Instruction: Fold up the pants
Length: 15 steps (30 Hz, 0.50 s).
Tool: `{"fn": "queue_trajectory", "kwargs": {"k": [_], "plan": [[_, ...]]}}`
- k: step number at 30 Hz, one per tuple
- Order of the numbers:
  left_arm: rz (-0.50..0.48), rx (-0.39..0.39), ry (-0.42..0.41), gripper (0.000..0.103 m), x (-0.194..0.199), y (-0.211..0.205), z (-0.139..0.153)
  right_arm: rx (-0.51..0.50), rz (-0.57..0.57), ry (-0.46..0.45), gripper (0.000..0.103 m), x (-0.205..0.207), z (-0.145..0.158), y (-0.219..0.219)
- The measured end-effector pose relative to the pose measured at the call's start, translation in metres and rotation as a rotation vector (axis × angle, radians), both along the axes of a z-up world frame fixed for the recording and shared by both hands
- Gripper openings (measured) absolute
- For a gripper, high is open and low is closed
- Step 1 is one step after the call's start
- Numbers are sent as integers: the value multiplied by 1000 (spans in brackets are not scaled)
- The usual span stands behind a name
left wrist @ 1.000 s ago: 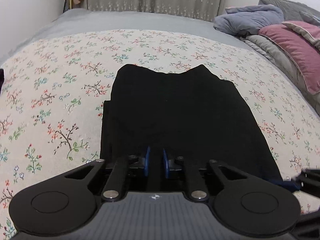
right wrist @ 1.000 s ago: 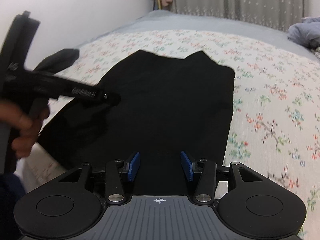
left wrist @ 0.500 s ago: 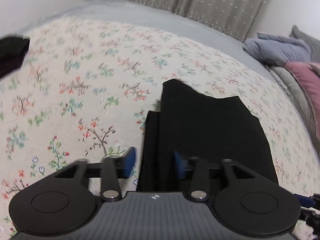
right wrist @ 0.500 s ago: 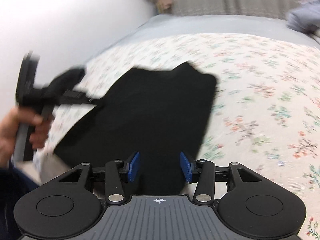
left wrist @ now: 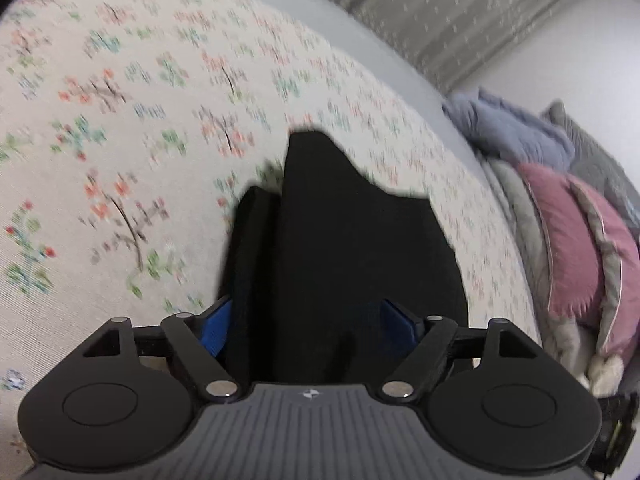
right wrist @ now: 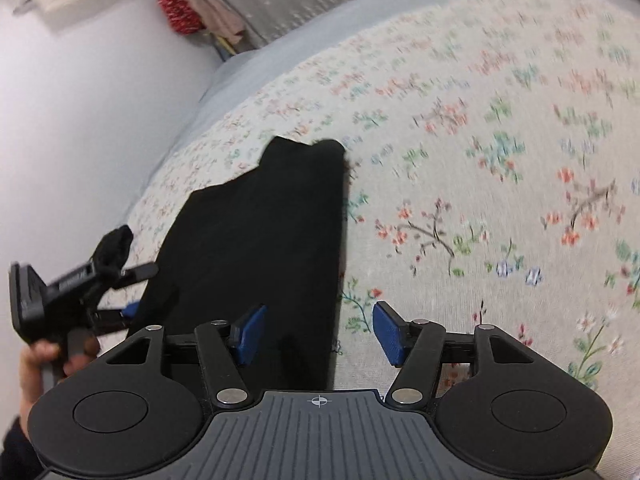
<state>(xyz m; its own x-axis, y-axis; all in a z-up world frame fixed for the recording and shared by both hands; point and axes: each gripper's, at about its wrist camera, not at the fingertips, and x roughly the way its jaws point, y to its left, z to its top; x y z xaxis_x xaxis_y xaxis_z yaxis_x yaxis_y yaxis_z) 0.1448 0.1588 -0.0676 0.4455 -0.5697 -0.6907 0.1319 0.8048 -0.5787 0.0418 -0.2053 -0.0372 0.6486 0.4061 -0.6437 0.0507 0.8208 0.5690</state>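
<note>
The black pants [left wrist: 352, 248], already folded into a compact stack, lie on the floral bedspread [left wrist: 120, 120]; both the left gripper [left wrist: 310, 316] and right gripper [right wrist: 316, 330] are opening, 1 at each near corner, clamping nothing; next, probably regrip for another fold.

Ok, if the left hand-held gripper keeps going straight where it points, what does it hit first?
Most likely the folded black pants, lying directly ahead between the opening jaws of the left hand-held gripper; the floral bedspread lies beneath. Depth is uncertain.
</note>
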Motion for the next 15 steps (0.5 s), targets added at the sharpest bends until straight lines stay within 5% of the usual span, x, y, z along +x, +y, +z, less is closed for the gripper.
{"fn": "queue_trajectory", "kwargs": {"k": [9,15], "plan": [[-35,2,13,94,7,-4,-4,37,-15,2,67,3,-8,3],[-85,103,-33,95,3,-21,-1,149,-40,2,68,5,-14,-1]]}}
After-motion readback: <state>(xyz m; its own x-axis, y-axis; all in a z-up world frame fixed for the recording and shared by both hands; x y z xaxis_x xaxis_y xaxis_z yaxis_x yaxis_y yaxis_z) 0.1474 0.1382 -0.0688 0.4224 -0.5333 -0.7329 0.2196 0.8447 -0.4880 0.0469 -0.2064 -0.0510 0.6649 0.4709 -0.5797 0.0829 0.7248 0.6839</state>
